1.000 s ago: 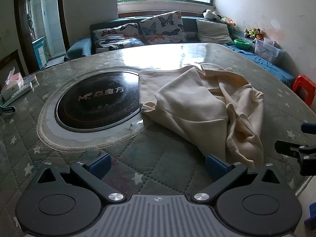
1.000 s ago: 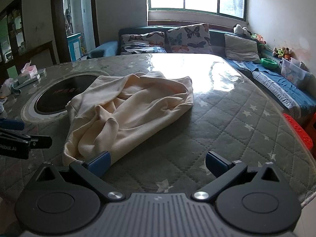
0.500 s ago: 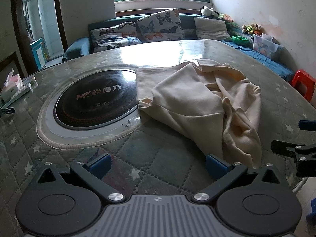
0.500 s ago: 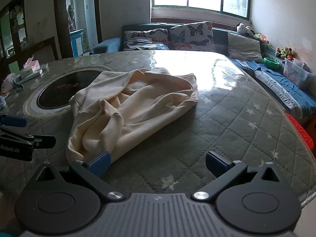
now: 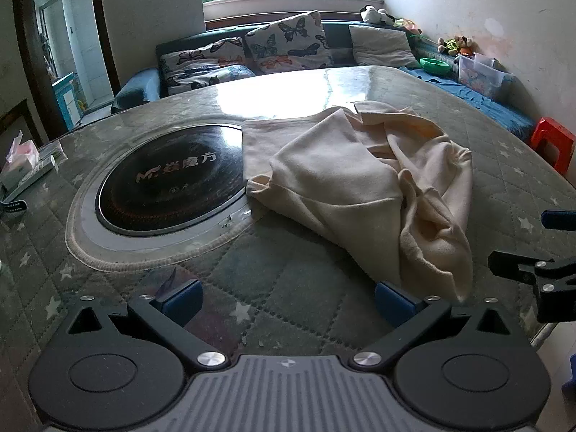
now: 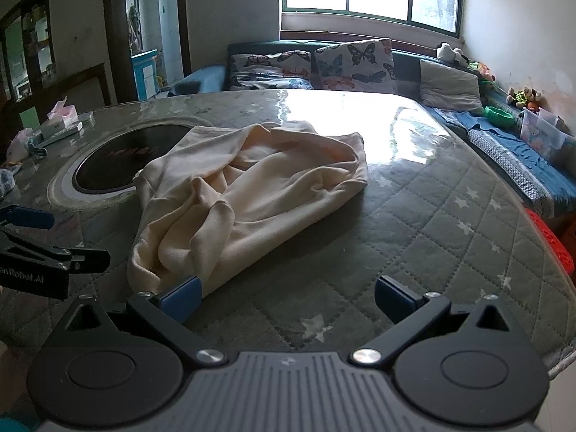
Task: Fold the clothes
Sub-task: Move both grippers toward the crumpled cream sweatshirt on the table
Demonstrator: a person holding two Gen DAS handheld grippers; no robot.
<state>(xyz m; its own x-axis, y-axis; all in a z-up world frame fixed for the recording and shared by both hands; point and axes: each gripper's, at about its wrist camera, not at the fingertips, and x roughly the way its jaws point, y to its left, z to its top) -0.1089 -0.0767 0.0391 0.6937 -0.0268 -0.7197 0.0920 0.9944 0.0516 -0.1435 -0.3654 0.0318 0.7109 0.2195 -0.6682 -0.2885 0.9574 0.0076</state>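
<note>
Cream garment (image 5: pixel 363 183), crumpled in a loose heap on the desk (image 5: pixel 288 280), near edge bunched into folds, far edge spread flat and overlapping the rim of the round black cooktop (image 5: pixel 169 180) set into the desk surface. Quilted grey-green desk cover with small white stars, glossy under window light at the far side. Dark sofa (image 6: pixel 288 61) behind, with butterfly-print cushions (image 6: pixel 352 64). Left hand-held gripper (image 5: pixel 286 300) low over the near desk edge, jaws wide apart and holding nothing, its right blue pad just beside the garment's nearest fold. Right hand-held gripper (image 6: pixel 286 298) likewise spread wide and empty, its left blue pad touching or just short of the same bunched corner; cannot tell which. Red plastic stool (image 5: pixel 552 140) off the right side. Tissue pack (image 5: pixel 18 162) at the far left of the desk.
</note>
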